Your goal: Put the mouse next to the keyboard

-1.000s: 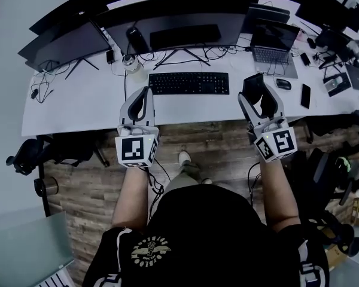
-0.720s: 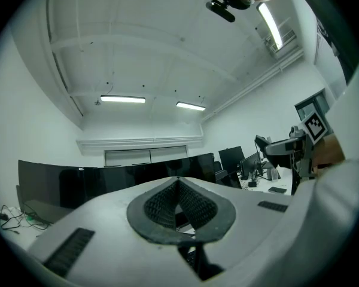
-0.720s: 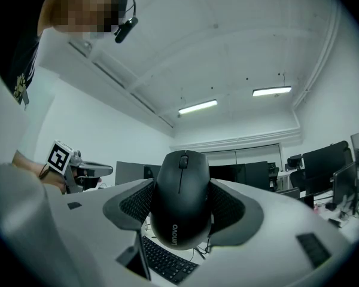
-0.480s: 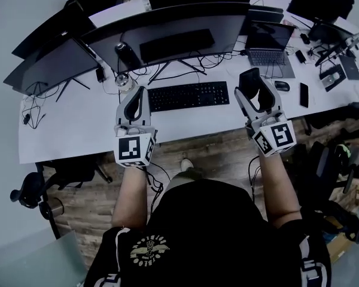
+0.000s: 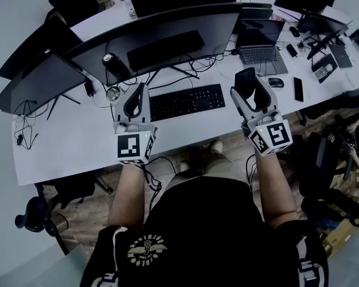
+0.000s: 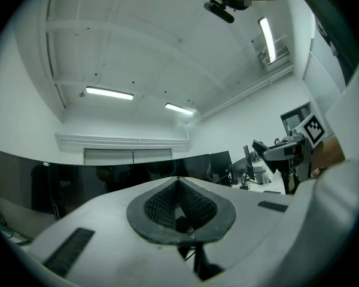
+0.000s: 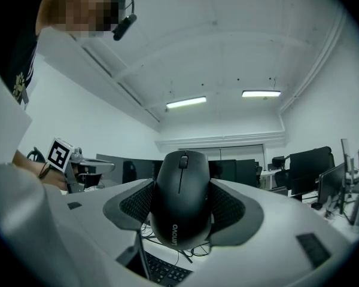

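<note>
Head view puts the right tongs [image 5: 251, 91] just right of the keyboard [image 5: 187, 101], above the near part of the white surface [image 5: 78, 142]. They are clenched on the black mouse [image 5: 246, 78], and the right gripper view shows both ribbed pads pressed against its flanks, with the wheel end pointing away from the person. The mouse is therefore off the surface, carried in the right tongs.

The keyboard's long axis runs left to right, and its right end faces the mouse. The mouse's own length lies along the tongs, roughly square to that axis. A bare patch of surface lies beside the keyboard's right end, under or just left of the mouse. Judging from this, the coming move is mostly a lowering, with perhaps a small shift left.

The left tongs [image 5: 135, 97] hang over the keyboard's left end, closed on nothing, and have no part in this.
</note>
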Motion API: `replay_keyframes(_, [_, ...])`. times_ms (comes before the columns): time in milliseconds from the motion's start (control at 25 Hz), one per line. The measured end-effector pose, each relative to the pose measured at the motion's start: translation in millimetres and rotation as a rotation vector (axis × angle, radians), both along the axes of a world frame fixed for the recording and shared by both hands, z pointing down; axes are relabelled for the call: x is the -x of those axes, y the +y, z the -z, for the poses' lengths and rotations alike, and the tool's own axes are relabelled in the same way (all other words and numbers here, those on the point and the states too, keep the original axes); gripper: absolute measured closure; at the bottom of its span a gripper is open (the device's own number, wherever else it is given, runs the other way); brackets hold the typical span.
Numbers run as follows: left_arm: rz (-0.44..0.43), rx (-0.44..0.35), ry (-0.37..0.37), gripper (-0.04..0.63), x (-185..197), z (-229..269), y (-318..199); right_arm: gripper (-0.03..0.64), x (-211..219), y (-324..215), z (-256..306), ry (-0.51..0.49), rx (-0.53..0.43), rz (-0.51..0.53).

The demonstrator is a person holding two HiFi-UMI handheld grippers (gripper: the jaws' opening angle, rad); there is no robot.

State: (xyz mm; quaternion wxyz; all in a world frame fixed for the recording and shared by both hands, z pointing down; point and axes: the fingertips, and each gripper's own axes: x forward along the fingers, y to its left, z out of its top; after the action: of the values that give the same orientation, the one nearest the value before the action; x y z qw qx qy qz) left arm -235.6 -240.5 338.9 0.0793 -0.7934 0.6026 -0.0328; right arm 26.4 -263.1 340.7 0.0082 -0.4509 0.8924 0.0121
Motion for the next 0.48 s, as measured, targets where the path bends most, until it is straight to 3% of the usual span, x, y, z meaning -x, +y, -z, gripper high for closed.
replay_keyframes(480, [-0.048, 0.044, -0.008, 0.595, -44.5, -41.0, -52.5, 0.325, -41.4, -42.3, -73.5, 0.020, 0.110, -0.050])
